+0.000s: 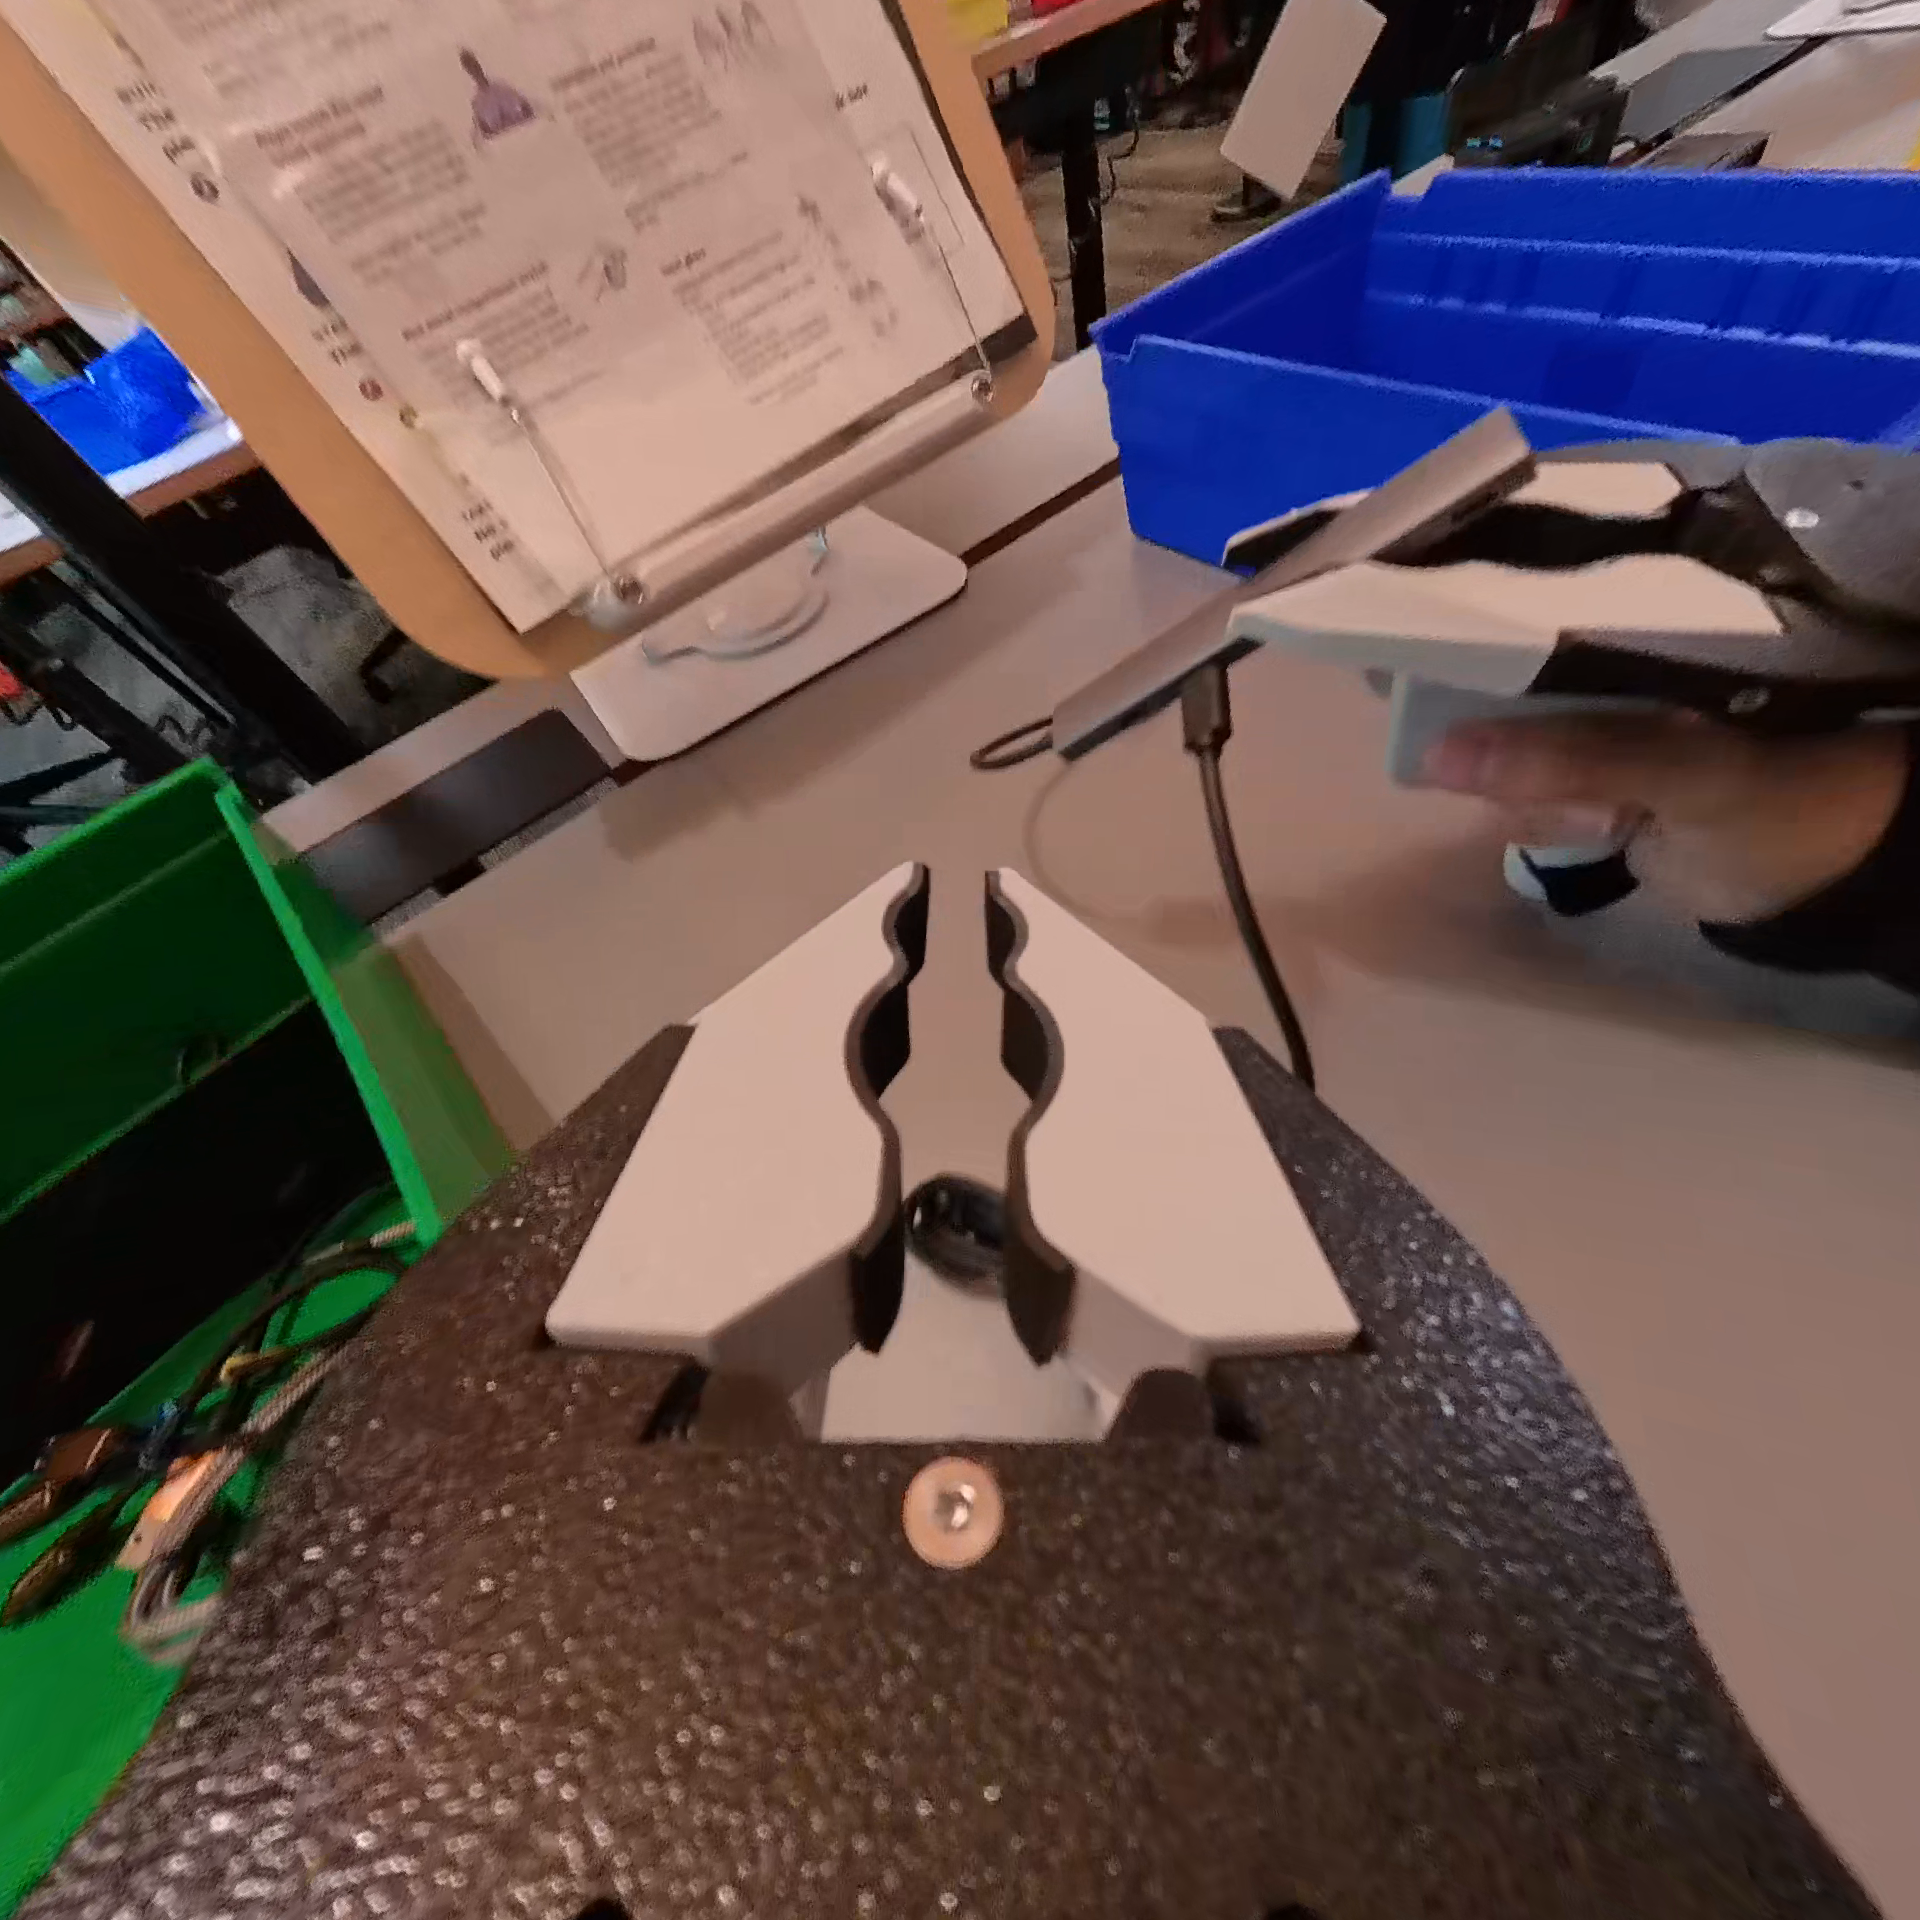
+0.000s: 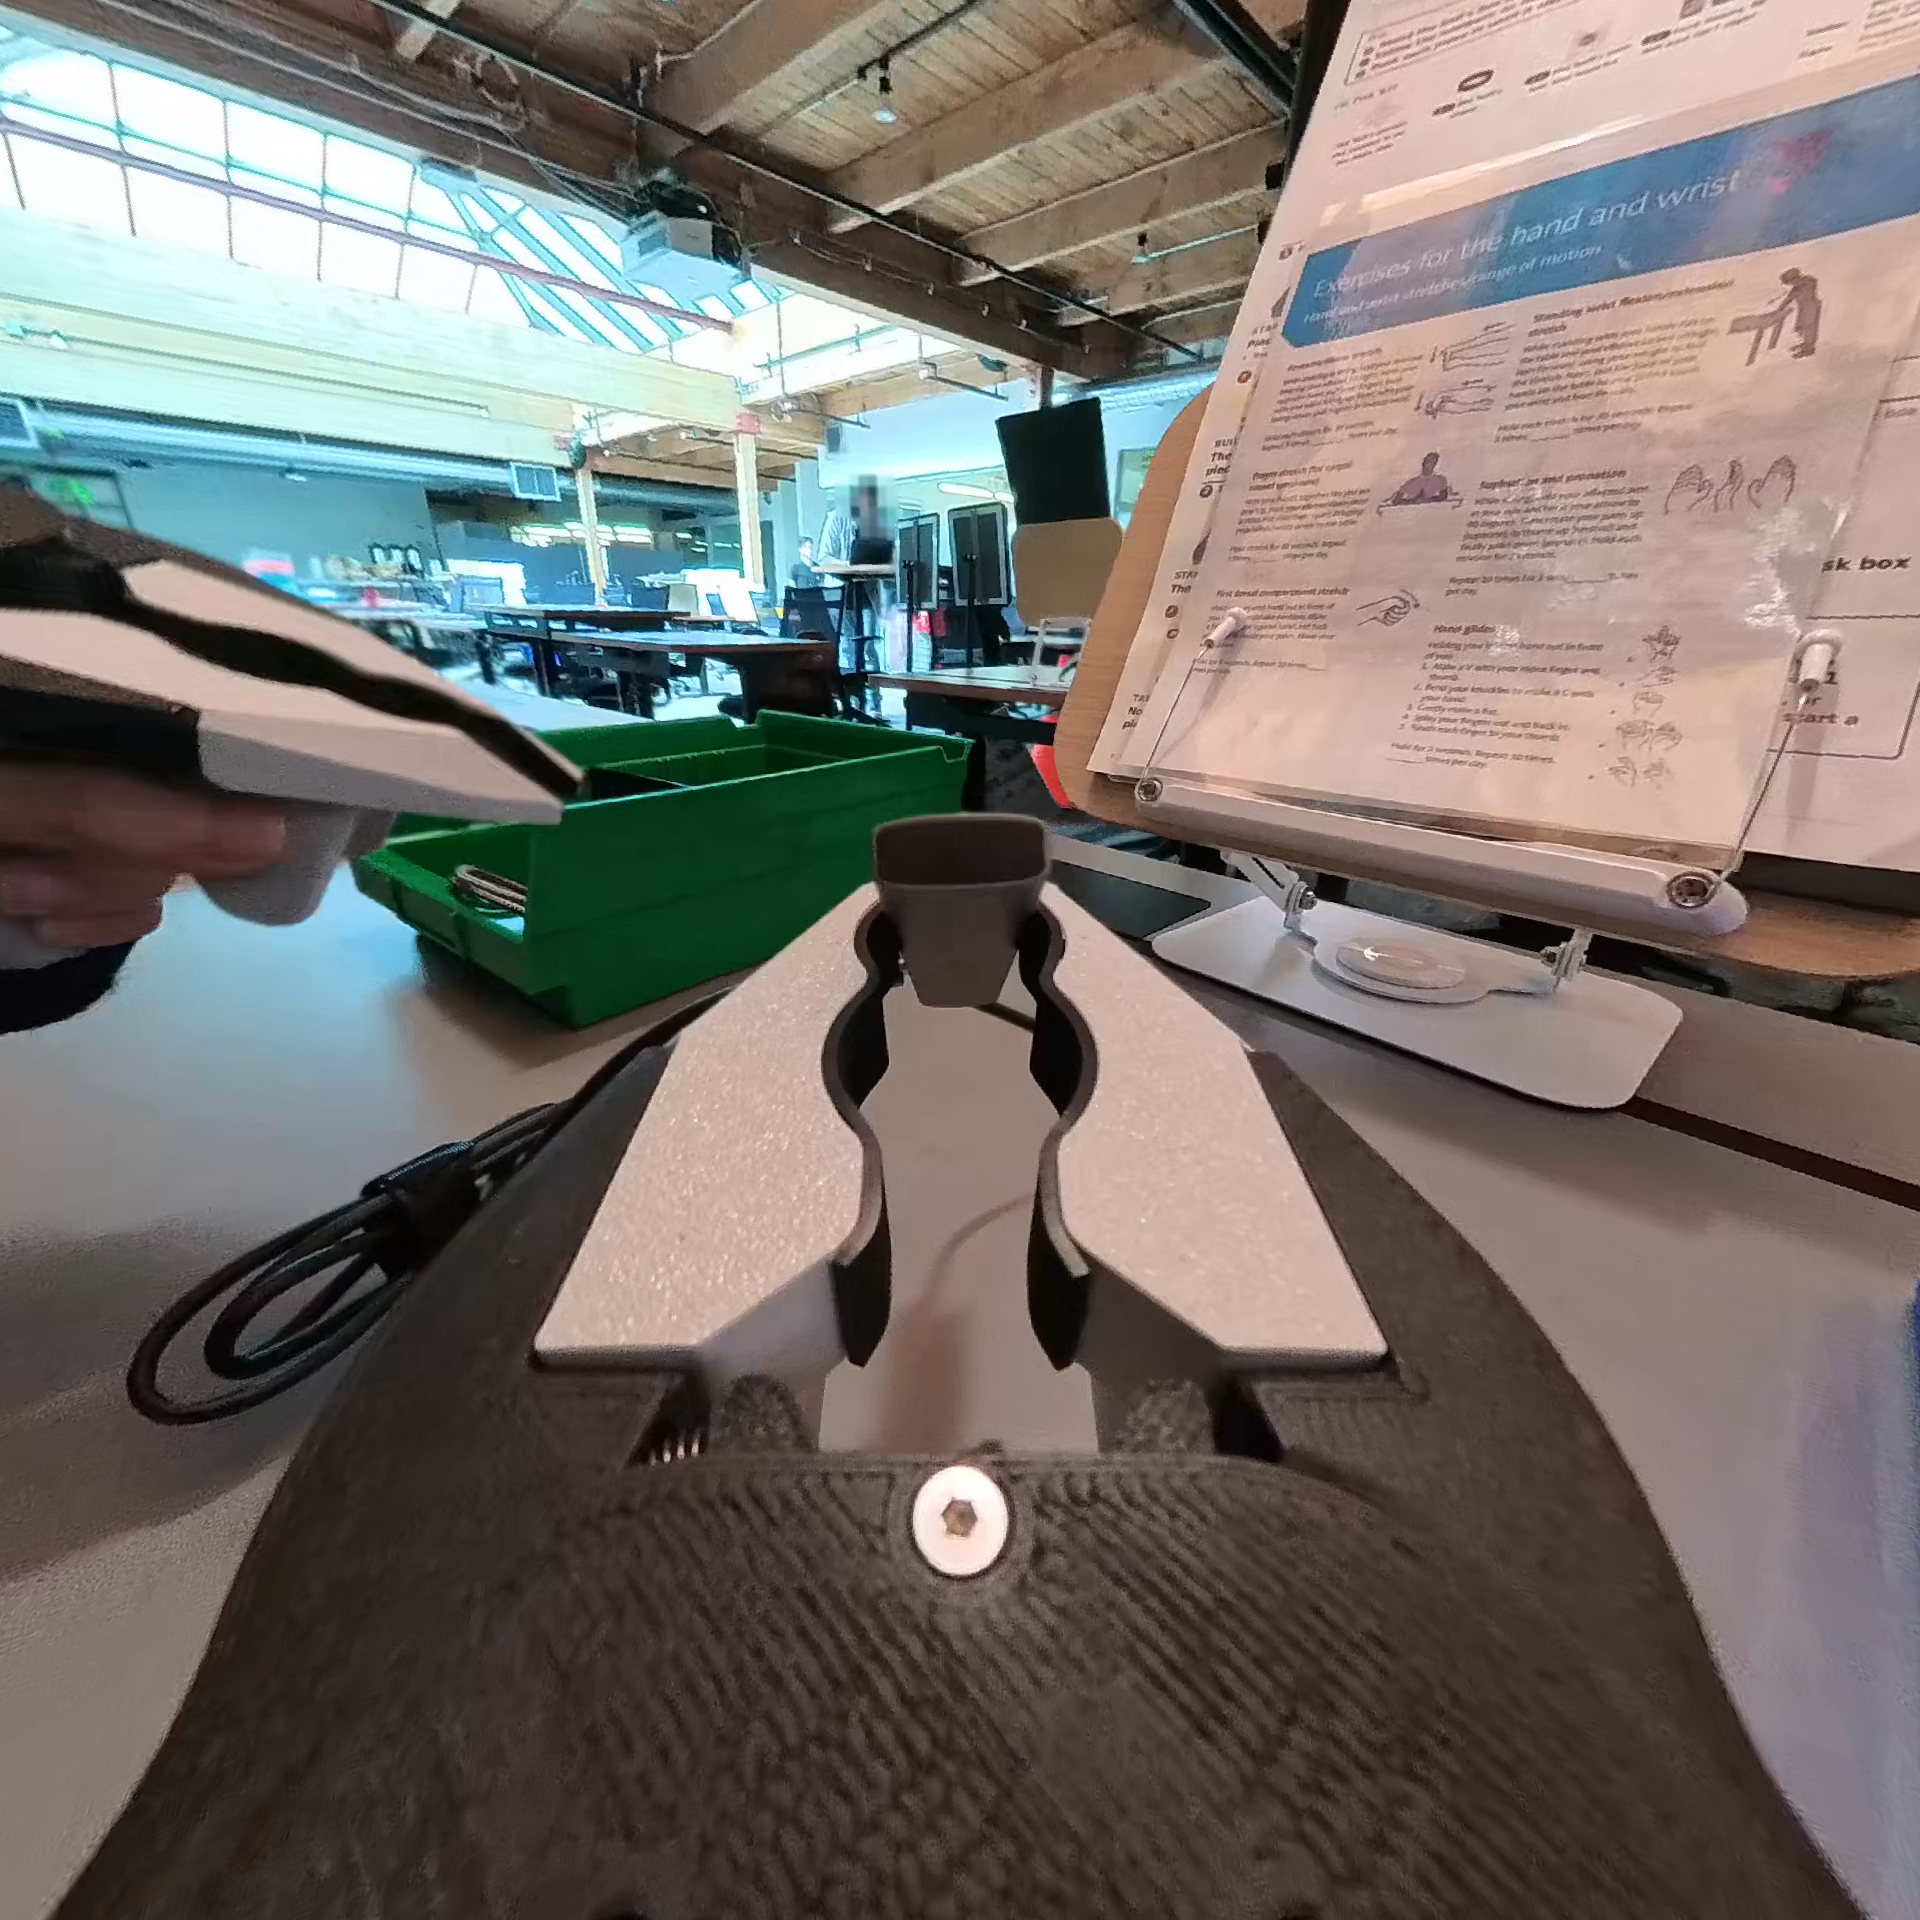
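Above the grey tabletop [image 1: 1558, 1195], the right claw [image 1: 1262, 582] gripped a slim grey USB hub [image 1: 1288, 603], a black cable [image 1: 1247, 914] plugged into it; the left claw [image 1: 956, 883], narrowly parted, held nothing, between green bin [image 1: 312, 987] and blue bin [image 1: 1299, 436].

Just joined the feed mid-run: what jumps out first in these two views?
The right gripper is clamped on a slim grey metal USB hub, lifted above the table, its black cable plugged in and trailing down. The left gripper hovers empty, between a green plastic bin and a blue plastic bin.
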A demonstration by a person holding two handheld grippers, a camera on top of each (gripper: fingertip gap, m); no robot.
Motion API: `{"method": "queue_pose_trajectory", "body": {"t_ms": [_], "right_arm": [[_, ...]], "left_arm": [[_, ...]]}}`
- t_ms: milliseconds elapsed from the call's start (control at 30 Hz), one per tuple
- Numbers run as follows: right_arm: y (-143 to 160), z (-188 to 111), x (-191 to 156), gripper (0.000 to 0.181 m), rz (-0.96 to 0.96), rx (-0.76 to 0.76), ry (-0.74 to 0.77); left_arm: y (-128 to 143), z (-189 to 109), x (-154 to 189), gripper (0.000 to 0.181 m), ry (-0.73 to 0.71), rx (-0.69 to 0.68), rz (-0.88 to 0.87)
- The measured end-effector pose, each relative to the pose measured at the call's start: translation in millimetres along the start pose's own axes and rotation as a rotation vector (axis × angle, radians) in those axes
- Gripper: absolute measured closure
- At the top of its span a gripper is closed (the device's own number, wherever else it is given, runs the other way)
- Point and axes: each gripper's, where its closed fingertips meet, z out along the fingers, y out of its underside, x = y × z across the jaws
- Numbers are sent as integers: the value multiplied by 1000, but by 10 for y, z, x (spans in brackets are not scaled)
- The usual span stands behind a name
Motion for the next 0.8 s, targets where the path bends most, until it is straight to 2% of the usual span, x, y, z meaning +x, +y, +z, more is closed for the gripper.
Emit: {"method": "queue_pose_trajectory", "body": {"t_ms": [100, 167, 200, 233, 267, 367, 467, 533, 633, 733, 800], "right_arm": [[9, -6, 5, 159, 24, 5, -13], [20, -6, 12, 159, 31, 3, -12], [21, -8, 16, 160, 30, 4, -9], [25, -6, 19, 159, 30, 2, -7], [30, -2, 24, 159, 31, -1, -5], [32, 8, 29, 159, 34, 0, 0], [29, 21, 31, 160, 37, -1, 2], [32, 26, 15, 160, 39, -4, -7], [48, 29, -2, 160, 39, -11, -13], [65, 36, -13, 160, 40, -18, -22], [73, 41, -17, 160, 36, -20, -24]], "left_arm": [[77, -152, -112, 165, 14, 27, -64], [37, -265, -233, 142, -9, 87, -114], [25, -323, -312, 146, -32, 107, -127], [39, -384, -389, 174, -52, 104, -121], [69, -444, -492, 181, -87, 87, -103], [258, -594, -784, 181, -141, -51, -95], [267, -751, -1144, 181, -193, -70, -138], [301, -843, -1443, 138, -266, -108, -133], [534, -871, -1768, 111, -299, -275, -112], [860, -763, -1789, 109, -168, -498, -159], [1007, -645, -1858, 111, -147, -595, -183]]}}
